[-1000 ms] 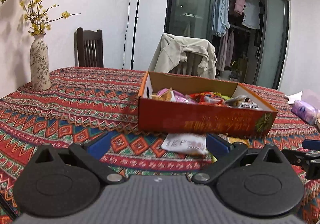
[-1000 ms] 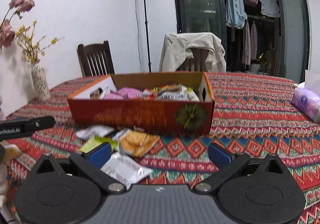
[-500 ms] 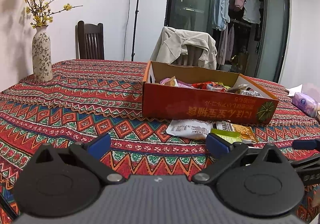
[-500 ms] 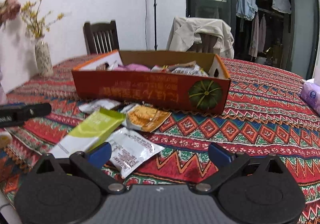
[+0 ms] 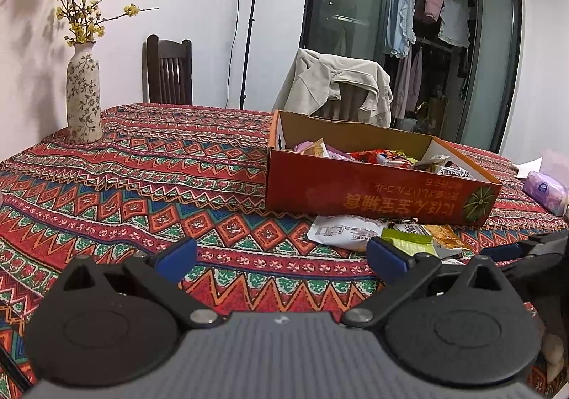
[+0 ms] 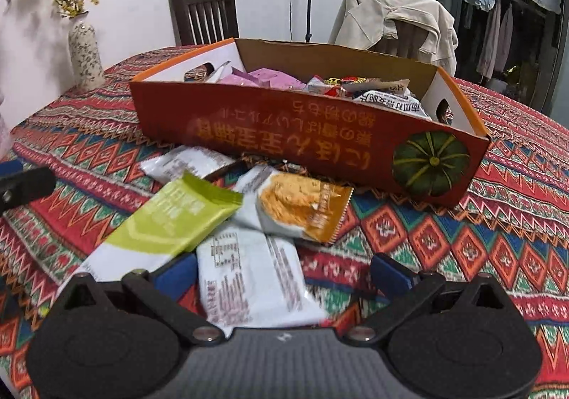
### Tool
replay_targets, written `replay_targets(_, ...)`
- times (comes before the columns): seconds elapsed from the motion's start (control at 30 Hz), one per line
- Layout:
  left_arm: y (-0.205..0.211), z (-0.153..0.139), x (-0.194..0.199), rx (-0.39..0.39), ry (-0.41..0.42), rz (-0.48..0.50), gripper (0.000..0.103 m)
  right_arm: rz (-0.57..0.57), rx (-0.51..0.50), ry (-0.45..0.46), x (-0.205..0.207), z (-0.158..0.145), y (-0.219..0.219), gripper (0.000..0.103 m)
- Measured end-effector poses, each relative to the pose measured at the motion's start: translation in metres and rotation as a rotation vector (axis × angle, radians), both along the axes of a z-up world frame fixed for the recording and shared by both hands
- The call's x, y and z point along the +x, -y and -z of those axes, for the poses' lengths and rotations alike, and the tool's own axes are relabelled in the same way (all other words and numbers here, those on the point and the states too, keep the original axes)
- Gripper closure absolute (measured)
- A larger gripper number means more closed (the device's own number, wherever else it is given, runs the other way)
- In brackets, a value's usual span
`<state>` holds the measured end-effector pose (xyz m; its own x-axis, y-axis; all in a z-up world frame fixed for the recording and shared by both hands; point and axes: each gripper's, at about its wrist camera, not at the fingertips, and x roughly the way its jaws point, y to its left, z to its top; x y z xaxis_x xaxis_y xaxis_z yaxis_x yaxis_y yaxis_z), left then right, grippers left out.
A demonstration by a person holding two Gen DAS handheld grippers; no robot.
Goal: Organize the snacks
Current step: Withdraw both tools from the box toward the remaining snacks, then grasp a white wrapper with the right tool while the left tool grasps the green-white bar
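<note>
An orange cardboard box holding several snack packets stands on the patterned tablecloth. Loose packets lie in front of it: a green one, an orange one, a white one and another white one. My right gripper is open, low over the near white packet, which lies between its blue fingertips. My left gripper is open over bare cloth, left of the packets, holding nothing. The right gripper's finger shows at the left view's right edge.
A flowered vase stands at the table's far left. A purple tissue pack lies at the right. Two chairs stand behind the table, one dark wood, one draped with a beige jacket. A lamp stand is by the wall.
The right gripper has moved forward and down toward the loose packets, so the white one now lies between its fingers. The left gripper has drawn back and risen slightly from the box.
</note>
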<state>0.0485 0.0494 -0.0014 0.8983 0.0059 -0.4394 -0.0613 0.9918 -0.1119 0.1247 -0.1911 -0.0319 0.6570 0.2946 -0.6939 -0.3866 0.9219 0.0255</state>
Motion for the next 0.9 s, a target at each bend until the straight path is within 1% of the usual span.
replay_targets(0.17,0.0,0.001,0.001,-0.002,-0.006,0.003,0.0,-0.021,0.012,0.025,-0.002,0.003,0.001,0.0)
replay_targets(0.2,0.0,0.001,0.002,0.0,-0.009,0.004,0.0,-0.026,0.018,0.031,-0.005,0.003,0.002,0.002)
replay_targets(0.23,0.001,0.001,0.002,0.002,-0.012,0.005,0.0,-0.035,0.022,0.039,-0.009,0.002,0.002,0.008)
replay_targets(0.27,0.001,0.0,0.003,0.005,-0.015,0.009,0.0,-0.046,0.028,0.048,-0.014,0.0,0.003,0.02)
replay_targets(0.3,0.002,0.0,0.003,0.007,-0.016,0.012,0.0,-0.056,0.032,0.056,-0.02,-0.002,0.003,0.029)
replay_targets(0.33,0.002,0.0,0.003,0.009,-0.017,0.013,0.0,-0.07,0.036,0.064,-0.025,-0.004,0.003,0.048)
replay_targets(0.37,0.003,0.0,0.003,0.008,-0.018,0.014,0.0,-0.079,0.031,0.073,-0.031,-0.005,0.004,0.052)
replay_targets(0.43,0.004,0.001,0.004,0.004,-0.021,0.016,0.0,-0.076,0.025,0.091,-0.039,-0.006,0.005,0.056)
replay_targets(0.5,0.006,0.001,0.004,0.003,-0.023,0.023,0.0,-0.055,0.043,0.111,-0.047,-0.006,0.011,0.061)
replay_targets(0.57,0.009,0.002,0.004,0.007,-0.025,0.027,0.0,0.0,0.074,0.124,-0.053,-0.006,0.02,0.063)
replay_targets(0.67,0.016,0.003,0.006,0.017,-0.038,0.039,0.0,0.067,0.131,0.139,-0.06,-0.005,0.034,0.064)
replay_targets(0.77,0.023,0.002,0.008,0.024,-0.044,0.055,0.0,0.107,0.14,0.172,-0.064,-0.009,0.045,0.064)
replay_targets(0.9,0.035,0.001,0.008,0.03,-0.048,0.071,0.0,0.145,0.177,0.232,-0.07,-0.018,0.058,0.064)
